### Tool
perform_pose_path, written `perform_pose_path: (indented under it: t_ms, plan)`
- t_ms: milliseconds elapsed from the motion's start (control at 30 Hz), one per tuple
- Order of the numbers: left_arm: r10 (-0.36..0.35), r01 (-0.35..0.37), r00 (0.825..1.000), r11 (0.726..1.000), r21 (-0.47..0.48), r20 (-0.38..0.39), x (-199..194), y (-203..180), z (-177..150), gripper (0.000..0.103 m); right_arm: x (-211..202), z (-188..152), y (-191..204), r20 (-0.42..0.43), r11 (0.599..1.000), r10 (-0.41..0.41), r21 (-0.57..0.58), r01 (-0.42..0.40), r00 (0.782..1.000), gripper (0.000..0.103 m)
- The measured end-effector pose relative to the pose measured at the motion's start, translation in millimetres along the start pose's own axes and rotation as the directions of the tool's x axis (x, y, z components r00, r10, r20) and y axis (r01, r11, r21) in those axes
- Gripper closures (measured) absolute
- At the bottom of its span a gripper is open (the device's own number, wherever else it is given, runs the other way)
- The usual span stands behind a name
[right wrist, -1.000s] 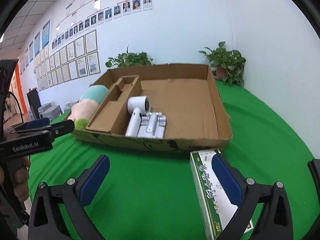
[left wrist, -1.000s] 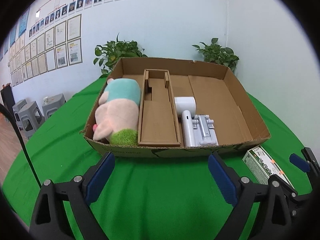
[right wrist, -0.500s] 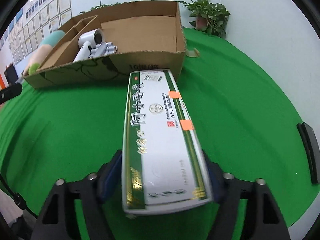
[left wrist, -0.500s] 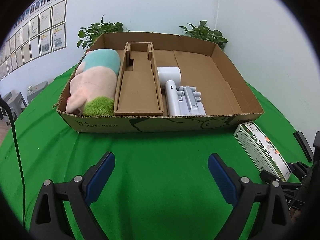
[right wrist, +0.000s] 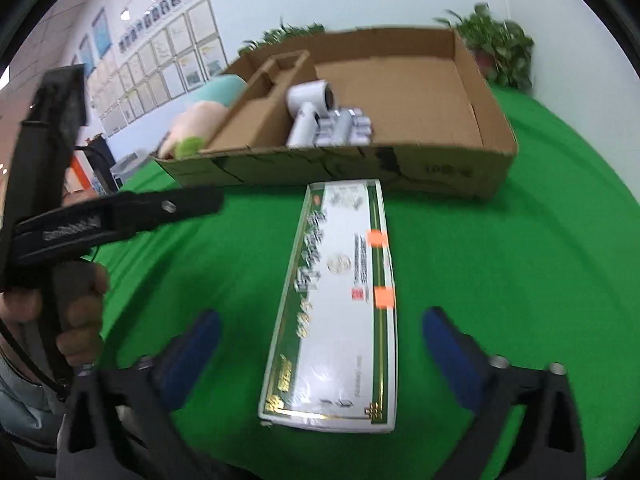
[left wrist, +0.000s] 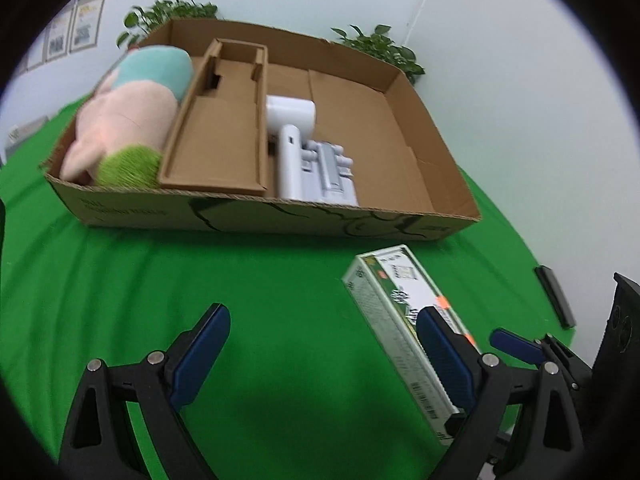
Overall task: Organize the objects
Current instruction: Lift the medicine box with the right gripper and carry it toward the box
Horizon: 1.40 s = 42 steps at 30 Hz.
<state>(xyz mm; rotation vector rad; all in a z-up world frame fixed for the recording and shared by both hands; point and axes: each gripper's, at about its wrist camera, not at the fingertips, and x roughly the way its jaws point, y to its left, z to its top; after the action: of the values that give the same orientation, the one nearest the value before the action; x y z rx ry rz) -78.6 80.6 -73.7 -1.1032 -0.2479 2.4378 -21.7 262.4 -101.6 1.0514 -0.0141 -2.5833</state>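
A green cloth-covered table [left wrist: 280, 280] fills both views. Toward twelve o'clock on it sits a wide, shallow cardboard box [left wrist: 256, 216]. Inside the box, at its nine o'clock end, lies a pink and teal plush toy [left wrist: 132, 120]; next to that stands a brown cardboard insert [left wrist: 218, 152], and just to the three o'clock side of the insert lies a white hair dryer [left wrist: 292, 148] with a grey fitting beside its handle. The rest of the box floor is bare cardboard.

In front of the box, on the cloth, lies a long green and white carton [right wrist: 344, 300], its far end close to the box wall, perhaps touching it; blur hides the gap. The right gripper [right wrist: 320, 344] straddles the carton's near end, jaws wide apart, having just been opening; the pads stand clear of its sides. The left gripper [left wrist: 322, 346] hangs over bare cloth, fingers spread, with the carton at its three o'clock. A hand [right wrist: 76, 312] grips its handle.
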Motion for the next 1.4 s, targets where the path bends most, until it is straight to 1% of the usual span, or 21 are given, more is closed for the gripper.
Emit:
perform_pose_path:
  t_ms: [67,167,267,333,400,433,500,533,600,700,800,900,933,967,1000,1033,1167,1233,1300,1333,1400]
  plan:
    - [-0.032,0.032,0.999,0.999,-0.025,-0.01,4,-1,0,0.009,1,2,7,-0.017,0.999,-0.007,-0.045,0.007,1.0,0.0]
    - [-0.118,0.116,0.993,0.991,-0.066,-0.029,11,-4,1,0.009,6,1,15,-0.033,0.998,-0.026,-0.063,0.024,0.999,0.0]
    - [-0.182,0.177,0.981,0.98,-0.09,-0.06,22,-9,0,0.009,8,-3,13,-0.056,0.996,-0.055,-0.076,0.051,0.997,0.001]
    - [-0.233,0.219,0.968,0.966,-0.135,-0.093,30,-9,-2,0.01,3,-10,9,-0.07,0.996,-0.046,-0.085,0.04,0.996,0.003]
    - [-0.274,0.253,0.955,0.952,-0.175,-0.11,34,-10,-3,0.01,-3,-16,6,-0.086,0.998,-0.017,-0.068,0.011,0.996,0.013]
    - [-0.28,0.257,0.954,0.949,-0.182,-0.111,36,-11,-3,0.01,-3,-16,6,-0.092,0.998,-0.002,-0.055,-0.003,0.996,0.015]
    - [-0.278,0.253,0.954,0.949,-0.188,-0.116,38,-12,-5,0.01,-1,-18,8,-0.103,0.998,-0.005,-0.06,-0.001,0.995,0.028]
    - [-0.277,0.251,0.953,0.949,-0.192,-0.125,40,-12,-6,0.01,1,-19,11,-0.115,0.997,-0.015,-0.073,0.007,0.993,0.033]
    - [-0.281,0.251,0.95,0.946,-0.206,-0.137,42,-11,-9,0.01,2,-19,15,-0.117,0.997,-0.01,-0.077,0.001,0.993,0.036]
    - [-0.285,0.247,0.946,0.943,-0.224,-0.153,44,-9,-13,0.012,3,-17,19,-0.12,0.997,0.059,-0.036,-0.064,0.991,0.036]
    - [-0.274,0.235,0.949,0.945,-0.228,-0.159,43,-7,-18,0.012,4,-17,22,-0.119,0.993,0.117,0.012,-0.116,0.986,0.037]
    - [-0.285,0.242,0.946,0.938,-0.25,-0.153,40,-4,-21,0.015,6,-16,18,-0.114,0.968,0.237,0.114,-0.224,0.965,0.037]
    - [-0.288,0.245,0.946,0.935,-0.255,-0.146,39,-3,-22,0.017,6,-16,18,-0.112,0.958,0.269,0.134,-0.254,0.957,0.037]
    - [-0.287,0.245,0.947,0.936,-0.253,-0.143,38,-3,-23,0.022,7,-17,19,-0.113,0.955,0.278,0.137,-0.262,0.954,0.037]
    - [-0.281,0.241,0.949,0.938,-0.249,-0.14,36,-2,-21,0.025,7,-17,21,-0.115,0.957,0.275,0.133,-0.26,0.954,0.037]
    - [-0.274,0.235,0.952,0.94,-0.247,-0.137,35,-1,-21,0.033,6,-16,22,-0.115,0.958,0.271,0.127,-0.257,0.956,0.037]
    - [-0.267,0.23,0.955,0.942,-0.245,-0.128,31,4,-20,0.052,4,-14,23,-0.112,0.964,0.254,0.113,-0.242,0.961,0.037]
    - [-0.277,0.241,0.954,0.937,-0.252,-0.117,29,6,-19,0.055,4,-11,24,-0.109,0.967,0.243,0.109,-0.231,0.964,0.037]
    - [-0.307,0.27,0.946,0.924,-0.27,-0.104,27,8,-17,0.058,4,-9,24,-0.108,0.971,0.231,0.096,-0.221,0.967,0.037]
    - [-0.314,0.28,0.944,0.923,-0.266,-0.096,25,7,-16,0.059,3,-9,25,-0.105,0.973,0.223,0.089,-0.215,0.969,0.037]
    - [-0.308,0.281,0.947,0.93,-0.237,-0.087,17,4,-15,0.06,2,-6,25,-0.101,0.975,0.214,0.084,-0.206,0.972,0.038]
